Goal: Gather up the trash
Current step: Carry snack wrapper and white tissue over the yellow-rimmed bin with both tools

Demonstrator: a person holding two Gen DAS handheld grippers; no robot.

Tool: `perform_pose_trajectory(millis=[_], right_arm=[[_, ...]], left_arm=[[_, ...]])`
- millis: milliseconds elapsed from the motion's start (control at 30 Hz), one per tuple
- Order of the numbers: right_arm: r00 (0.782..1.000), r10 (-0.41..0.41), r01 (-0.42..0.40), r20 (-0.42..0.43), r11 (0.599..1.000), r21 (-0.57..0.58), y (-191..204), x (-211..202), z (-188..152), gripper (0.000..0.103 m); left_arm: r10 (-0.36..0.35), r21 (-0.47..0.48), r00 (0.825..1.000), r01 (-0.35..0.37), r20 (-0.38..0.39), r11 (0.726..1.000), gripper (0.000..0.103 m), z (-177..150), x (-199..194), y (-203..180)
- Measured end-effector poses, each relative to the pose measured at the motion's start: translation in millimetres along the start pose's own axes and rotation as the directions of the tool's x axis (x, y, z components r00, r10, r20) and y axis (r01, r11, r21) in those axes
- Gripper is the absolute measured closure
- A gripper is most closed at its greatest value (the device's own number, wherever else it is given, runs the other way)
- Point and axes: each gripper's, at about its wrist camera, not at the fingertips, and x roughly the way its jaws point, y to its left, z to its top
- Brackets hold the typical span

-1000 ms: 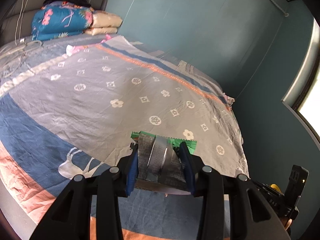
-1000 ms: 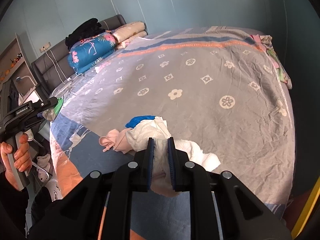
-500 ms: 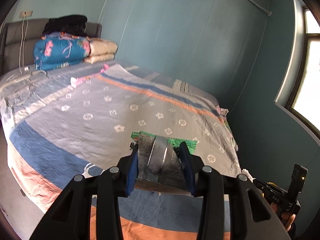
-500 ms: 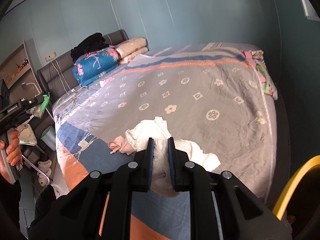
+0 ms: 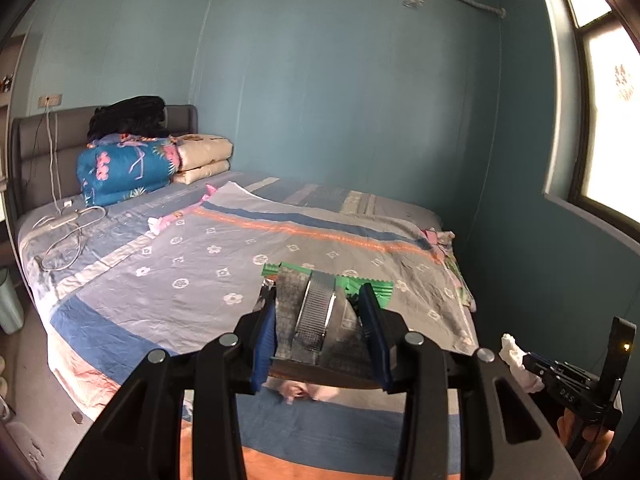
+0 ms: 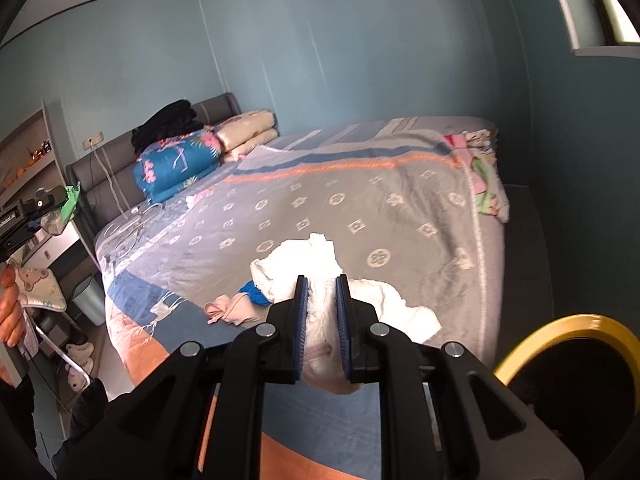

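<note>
My left gripper [image 5: 318, 296] is shut on a crumpled silver and green snack wrapper [image 5: 316, 320], held above the near end of the bed [image 5: 200, 280]. A wad of white tissue [image 6: 304, 260] is pinched in my shut right gripper [image 6: 322, 280], also raised over the bed's near end. On the sheet below lie a pink cloth scrap [image 6: 228, 308] and a small blue item [image 6: 254, 294]. A yellow-rimmed dark bin [image 6: 560, 344] shows at the lower right of the right wrist view. Each gripper appears at the other view's edge, held by a hand.
Folded quilts [image 5: 124, 168] and dark clothes are stacked at the headboard, with white cables [image 5: 64, 232] beside them. Small clothes [image 6: 484, 176] hang off the far corner. A pale bin [image 6: 90, 298] and shelves stand left of the bed. A window is on the right.
Both grippers have risen and pulled back from the bed, each keeping its hold. The yellow-rimmed bin has come into the right wrist view.
</note>
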Motion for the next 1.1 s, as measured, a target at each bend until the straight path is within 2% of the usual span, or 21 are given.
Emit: perform_pose_trajectory(millis=[133, 300, 700, 900, 1100], right_arm=[[0.999, -0.028, 0.027, 0.026, 0.999, 0.026, -19.6, -19.0, 1.0, 0.089], [0.996, -0.071, 0.067, 0.054, 0.996, 0.06, -46.7, -42.4, -0.9, 0.089], [0.973, -0.199, 0.183, 0.117, 0.973, 0.138, -114.1, -100.7, -8.3, 0.089], [0.959, -0.255, 0.235, 0.121, 0.959, 0.159, -142.8, -118.9, -18.7, 0.089], [0.953, -0.287, 0.266, 0.096, 0.946, 0.186, -170.1, -126.3, -30.0, 0.089]], left_arm=[[-0.019, 0.054, 1.0, 0.019, -0.003, 0.998, 0.066, -0.1, -4.1, -44.0], [-0.086, 0.106, 0.996, 0.086, -0.004, 0.991, 0.066, -1.2, -7.8, -95.8], [-0.196, 0.231, 0.981, 0.191, -0.001, 0.954, 0.066, -14.0, -0.3, -204.0], [-0.242, 0.265, 0.97, 0.241, -0.032, 0.933, 0.065, -26.5, 13.9, -244.8], [-0.278, 0.268, 0.954, 0.297, -0.107, 0.916, 0.065, -50.2, 33.9, -278.7]])
